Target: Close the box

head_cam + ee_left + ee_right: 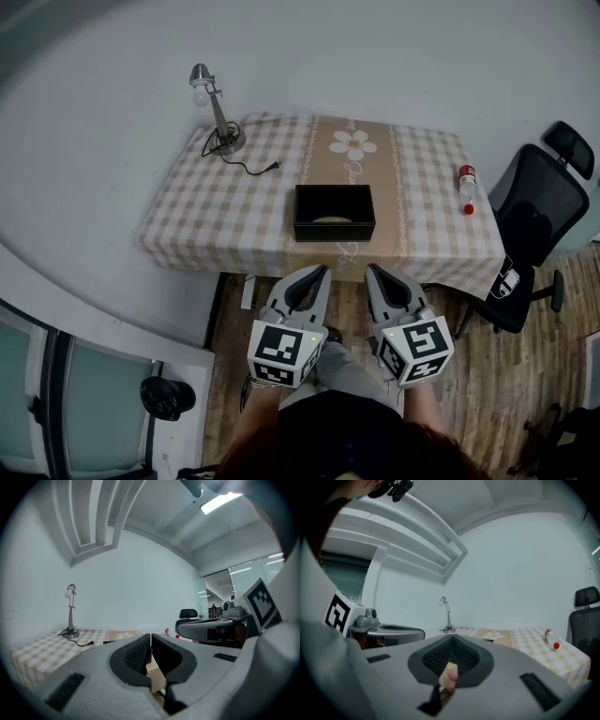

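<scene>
Checked tablecloth (206, 220), open black box (334, 231), contents unclear; wooden floor (487, 375).

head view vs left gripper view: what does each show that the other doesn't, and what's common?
Head view only: the open inside of the black box, seen from above, and the left gripper from outside.
Left gripper view only: its own fingers pressed together with nothing between them, the ceiling light, and the glass partitions.
Both: the desk lamp, bottle, office chair, checked tablecloth and right gripper.
</scene>
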Demonstrator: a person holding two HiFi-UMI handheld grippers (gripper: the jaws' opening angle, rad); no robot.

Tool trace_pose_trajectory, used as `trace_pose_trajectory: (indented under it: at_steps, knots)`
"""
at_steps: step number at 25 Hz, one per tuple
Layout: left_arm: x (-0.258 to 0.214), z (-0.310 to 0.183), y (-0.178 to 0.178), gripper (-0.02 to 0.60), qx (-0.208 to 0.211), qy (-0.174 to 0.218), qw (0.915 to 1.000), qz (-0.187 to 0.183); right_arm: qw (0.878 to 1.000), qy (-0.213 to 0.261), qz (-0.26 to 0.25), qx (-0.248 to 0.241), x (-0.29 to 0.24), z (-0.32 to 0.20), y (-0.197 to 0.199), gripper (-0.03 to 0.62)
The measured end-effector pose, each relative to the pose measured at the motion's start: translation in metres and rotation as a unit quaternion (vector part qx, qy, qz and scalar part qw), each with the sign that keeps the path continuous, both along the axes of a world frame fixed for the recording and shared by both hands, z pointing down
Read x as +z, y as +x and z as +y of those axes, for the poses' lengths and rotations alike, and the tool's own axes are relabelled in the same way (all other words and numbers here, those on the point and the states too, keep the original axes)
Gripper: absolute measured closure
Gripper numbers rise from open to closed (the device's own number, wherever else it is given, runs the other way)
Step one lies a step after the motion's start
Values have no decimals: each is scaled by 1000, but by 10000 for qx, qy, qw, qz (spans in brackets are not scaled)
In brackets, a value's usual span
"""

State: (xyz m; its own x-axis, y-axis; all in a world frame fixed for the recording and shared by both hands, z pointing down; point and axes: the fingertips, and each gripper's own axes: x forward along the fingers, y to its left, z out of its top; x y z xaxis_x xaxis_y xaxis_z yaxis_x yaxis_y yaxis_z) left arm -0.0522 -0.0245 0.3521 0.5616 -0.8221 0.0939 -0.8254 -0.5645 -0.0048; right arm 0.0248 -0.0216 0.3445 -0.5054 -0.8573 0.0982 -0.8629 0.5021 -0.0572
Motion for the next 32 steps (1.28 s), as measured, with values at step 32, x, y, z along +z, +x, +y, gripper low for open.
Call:
trace_pose_trajectory:
  at_steps: [32]
  knots:
    - [-2,-109,-15,551,-46,-41,9999,-81,9999,-25,-110,94,-4,-106,7,577]
